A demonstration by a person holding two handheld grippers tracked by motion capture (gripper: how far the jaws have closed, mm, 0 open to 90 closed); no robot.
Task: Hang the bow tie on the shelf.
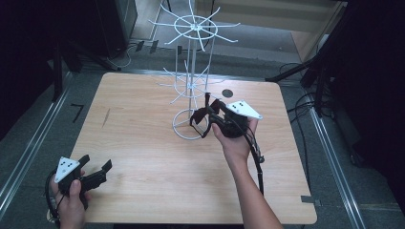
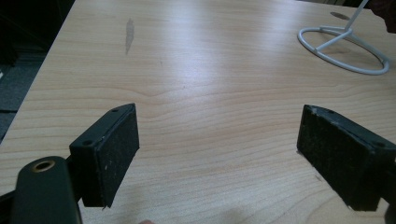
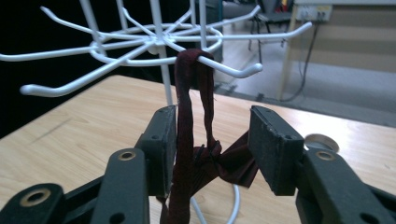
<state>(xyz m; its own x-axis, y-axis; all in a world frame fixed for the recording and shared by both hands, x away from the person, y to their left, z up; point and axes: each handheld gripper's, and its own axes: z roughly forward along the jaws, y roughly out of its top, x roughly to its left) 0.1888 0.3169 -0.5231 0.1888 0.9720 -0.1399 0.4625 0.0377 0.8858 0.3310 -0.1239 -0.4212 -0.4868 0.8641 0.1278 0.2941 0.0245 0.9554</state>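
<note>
- High view: I see the white wire rack [image 1: 191, 71] standing on the far middle of the table [image 1: 143, 157], with two tiers of hooks and a ring base. My right gripper [image 1: 206, 112] is held up at the lower tier, just right of the pole, with a dark ribbon loop [image 1: 199, 119] hanging at its jaws. My left gripper [image 1: 98, 171] rests at the near left corner of the table, well apart from the rack, jaws spread wide and holding nothing.
- Left gripper view: I see both pads [image 2: 116, 149] wide apart over bare wood. The ring base of the rack [image 2: 345, 51] lies far off at the upper right. This gripper takes no part in the work at this point.
- Right gripper view: I see the ribbon loop [image 3: 194, 93] draped over one hook [image 3: 233, 70] of the lower tier, its two strands running down between my jaws to a knotted bow below. The jaws stand partly apart; the left pad [image 3: 163, 144] touches one strand, and the right pad is clear of the ribbon. I cannot tell whether any grip remains.
- Progress, as I judge it: the hanging is essentially done, since the hook appears to carry the loop. What is left is to confirm that the jaws are free and draw the right gripper back without dragging the ribbon off the hook.
</note>
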